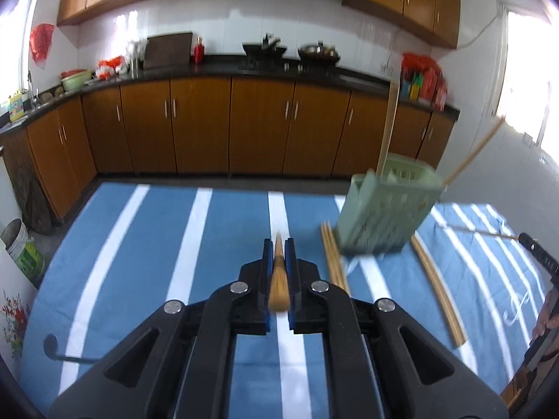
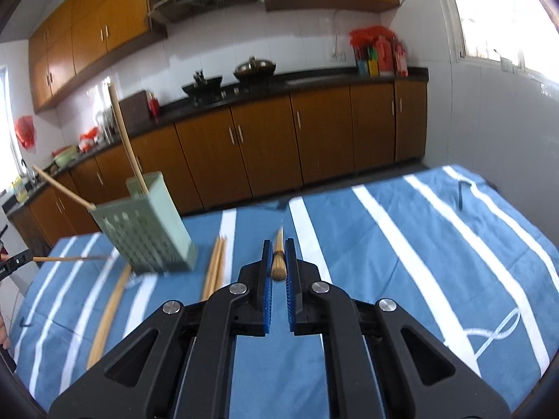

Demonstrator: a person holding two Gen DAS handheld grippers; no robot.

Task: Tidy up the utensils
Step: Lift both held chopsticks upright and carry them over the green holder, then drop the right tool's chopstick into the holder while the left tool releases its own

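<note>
Chopsticks [image 1: 335,262] beside tilted green holder [image 1: 384,209].

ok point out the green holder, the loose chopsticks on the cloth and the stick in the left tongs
green holder [image 1: 387,209], left wrist view, front wall
loose chopsticks [image 1: 333,262], left wrist view, middle of bundle
stick [image 1: 278,279], left wrist view, shaft between the left tongs [image 1: 278,244]
</note>
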